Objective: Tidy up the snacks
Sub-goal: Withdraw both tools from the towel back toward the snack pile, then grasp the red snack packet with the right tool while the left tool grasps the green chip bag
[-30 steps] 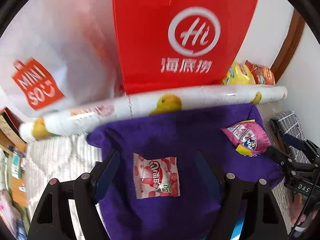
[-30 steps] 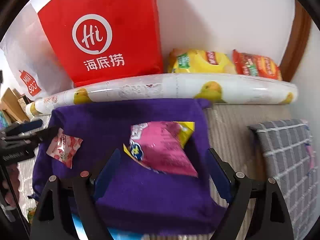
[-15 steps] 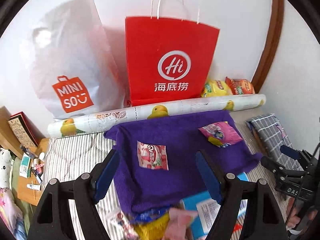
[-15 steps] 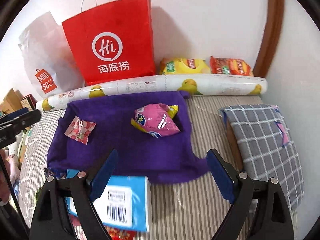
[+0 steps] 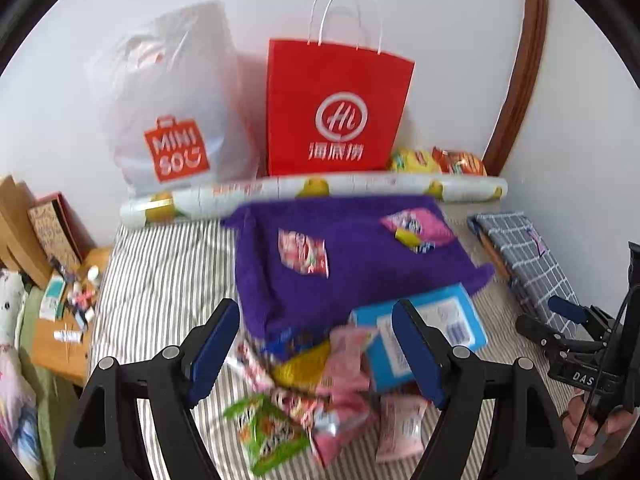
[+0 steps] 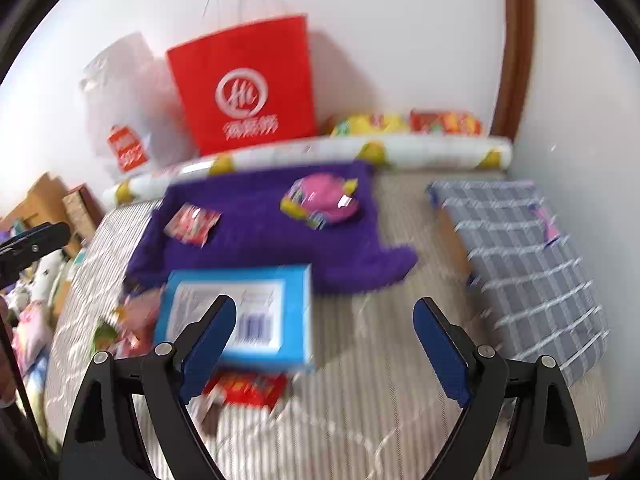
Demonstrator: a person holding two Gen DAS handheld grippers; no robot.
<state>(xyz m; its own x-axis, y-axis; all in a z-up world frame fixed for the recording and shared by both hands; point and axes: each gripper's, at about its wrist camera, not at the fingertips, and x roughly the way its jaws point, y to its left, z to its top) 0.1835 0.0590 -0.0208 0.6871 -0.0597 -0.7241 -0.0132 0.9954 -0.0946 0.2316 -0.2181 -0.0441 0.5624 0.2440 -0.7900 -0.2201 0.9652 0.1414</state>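
Snacks split in two groups: two packets already on the purple towel (image 5: 360,264), well ahead of both claws, namely a red-and-white packet (image 5: 303,257) and a pink packet (image 5: 416,229). The rest sit in a loose pile (image 5: 312,392) right under the left claw (image 5: 316,344), with a blue box (image 5: 432,336) lying partly on top of it, touching the towel's near edge.

Risks, as I judge them:
- Pile is overlapped and crinkly. Closing on it likely pinches two wrappers at once, or a corner only, and the packet slips out mid-carry.
- Blue box rests on the pile. Pulling a packet from beneath could tip or slide the box.
- Towel is loose on the striped bedding (image 5: 160,280). Dragging anything across it could bunch it and shift the two placed packets.
- Both views are blurred, so aim at a thin wrapper edge is uncertain.

Left claw: jaws spread wide, nothing between the pads, touching nothing.

Right claw (image 6: 324,344): jaws spread wide, having just been opening, nothing between them. Blue box sits just ahead of its left finger (image 6: 208,344); bare bedding between the fingers. A red packet (image 6: 244,388) peeks out under the box's near edge.
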